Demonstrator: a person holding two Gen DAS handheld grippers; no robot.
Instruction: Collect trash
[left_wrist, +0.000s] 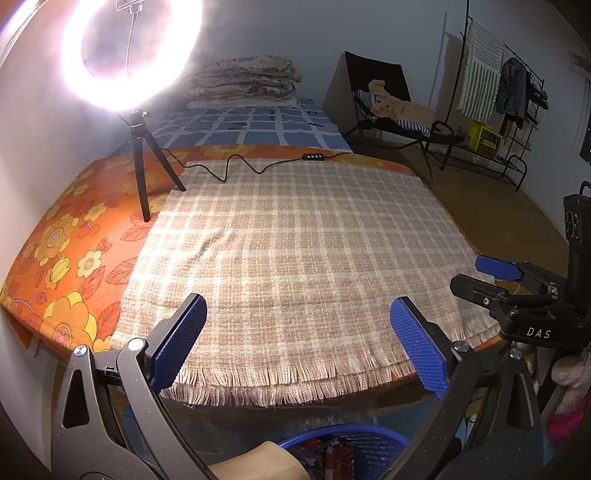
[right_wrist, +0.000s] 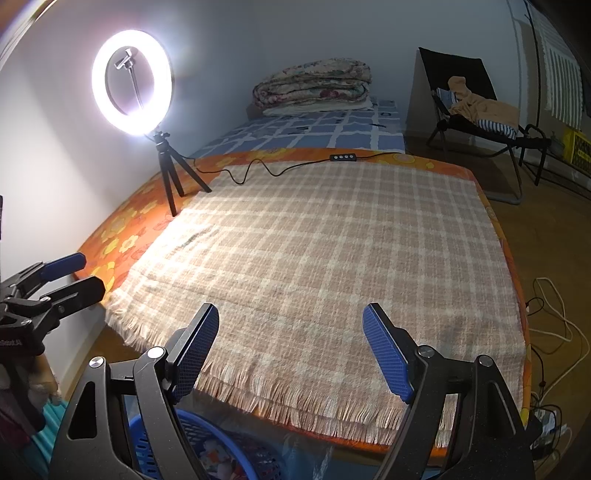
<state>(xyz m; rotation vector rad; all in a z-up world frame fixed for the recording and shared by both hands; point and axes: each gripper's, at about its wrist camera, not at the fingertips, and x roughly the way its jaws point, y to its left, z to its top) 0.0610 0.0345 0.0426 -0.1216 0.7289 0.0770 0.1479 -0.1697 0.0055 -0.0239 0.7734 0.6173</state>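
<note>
Both the left gripper (left_wrist: 297, 343) and right gripper (right_wrist: 290, 350) hang wide open, holding nothing, above the blue slatted plastic basket (right_wrist: 177, 439). Trash lies inside it; the checked beige fringed blanket (left_wrist: 295, 240) beyond looks bare, so scan before withdrawing.

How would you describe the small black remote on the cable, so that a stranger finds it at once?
Start at the bed under the plaid blanket. At its far edge, a thin black cable runs from the ring light. The remote is the small flat black bar on that cable, with a row of round buttons.
</note>
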